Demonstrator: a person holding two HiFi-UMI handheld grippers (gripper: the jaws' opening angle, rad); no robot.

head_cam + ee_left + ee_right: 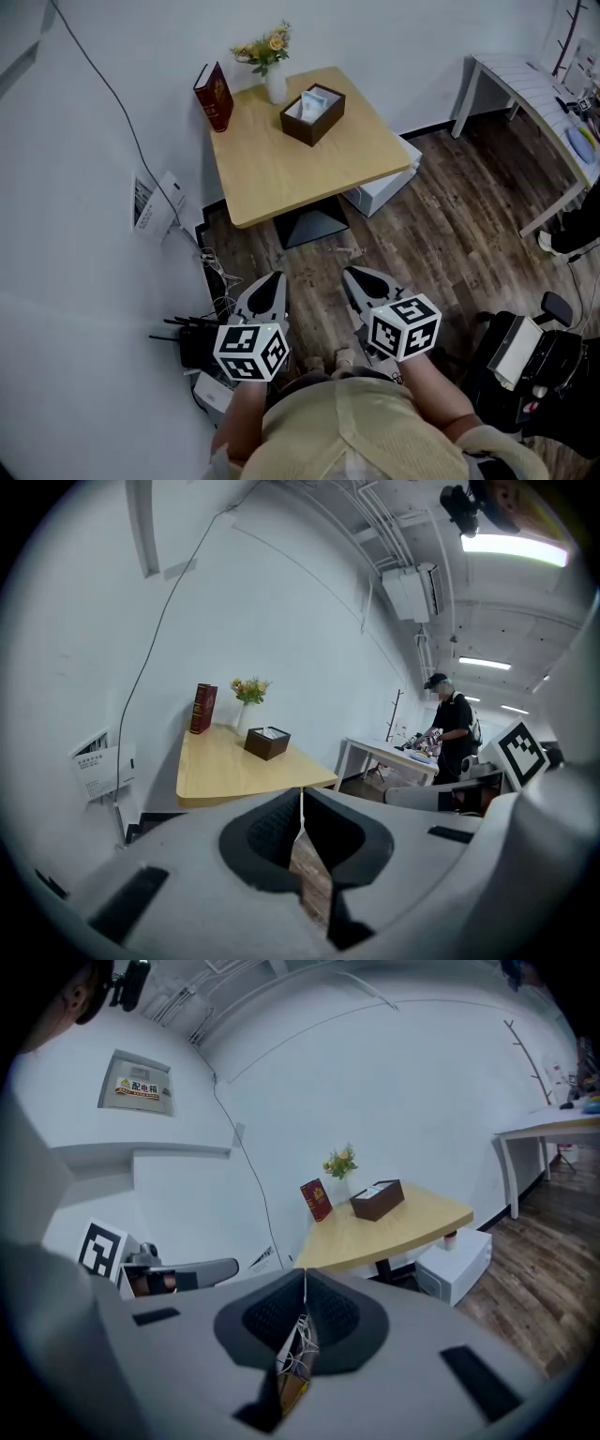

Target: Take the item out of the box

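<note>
A dark brown box stands at the far side of a wooden table, with a white item showing in its open top. Both grippers are held low over the floor, well short of the table. My left gripper is shut with nothing between its jaws, and my right gripper is shut and empty too. In the left gripper view the box sits far beyond the closed left gripper. The right gripper view shows the box far past the closed right gripper.
A red book and a white vase with flowers stand by the wall behind the box. A white case lies under the table. Cables and a black device crowd the floor at left. A white desk and a person are at right.
</note>
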